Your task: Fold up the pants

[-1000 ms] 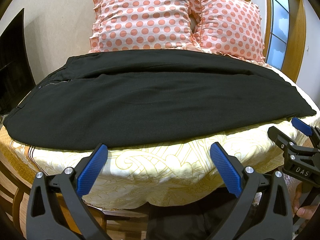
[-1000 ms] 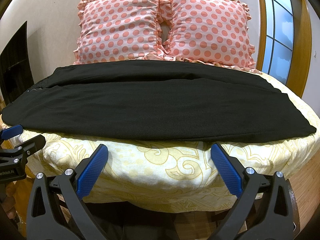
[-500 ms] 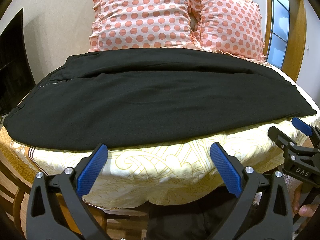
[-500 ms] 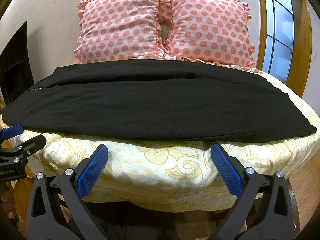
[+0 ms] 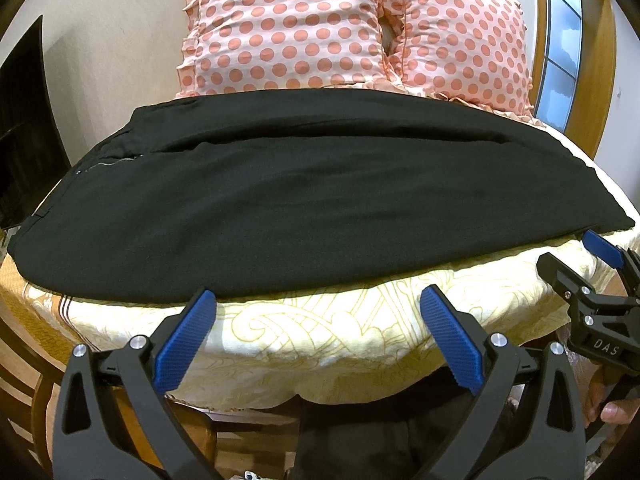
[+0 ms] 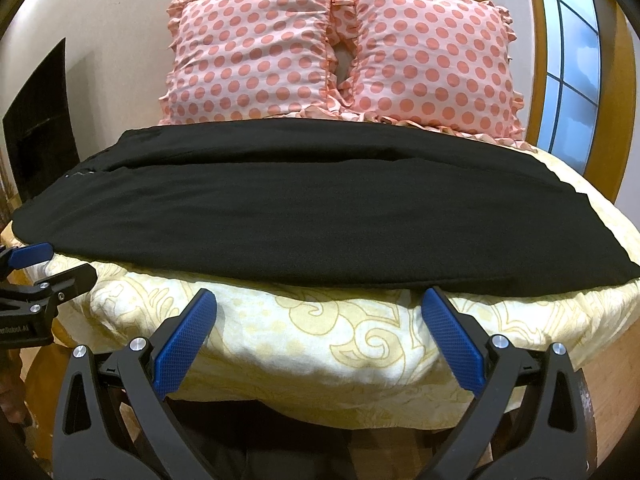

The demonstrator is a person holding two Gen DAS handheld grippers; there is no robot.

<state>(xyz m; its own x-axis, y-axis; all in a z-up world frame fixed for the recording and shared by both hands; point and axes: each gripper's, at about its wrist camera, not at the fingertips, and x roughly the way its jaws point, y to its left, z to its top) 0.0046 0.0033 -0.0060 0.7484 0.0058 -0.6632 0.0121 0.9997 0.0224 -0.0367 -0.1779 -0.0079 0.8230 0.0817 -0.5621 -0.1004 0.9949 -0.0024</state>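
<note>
Black pants (image 5: pixel 312 200) (image 6: pixel 304 216) lie flat across the bed, waistband at the left, leg ends at the right, one leg folded over the other. My left gripper (image 5: pixel 316 312) is open, its blue pads just short of the pants' near edge, nothing between them. My right gripper (image 6: pixel 320 312) is open too, close below the near hem. In the left wrist view the right gripper (image 5: pixel 592 272) shows at the far right edge near the leg ends. In the right wrist view the left gripper (image 6: pixel 36 268) shows at the left by the waistband.
A yellow patterned bedspread (image 5: pixel 340 344) (image 6: pixel 320 340) covers the bed under the pants. Two pink polka-dot pillows (image 5: pixel 288 28) (image 6: pixel 260 52) lean against the wall behind. A dark screen (image 5: pixel 24 128) stands at the left, a wood-framed window (image 6: pixel 568 60) at the right.
Both grippers have edged slightly forward toward the pants' near edge. The pants have not moved and both grippers stay open.
</note>
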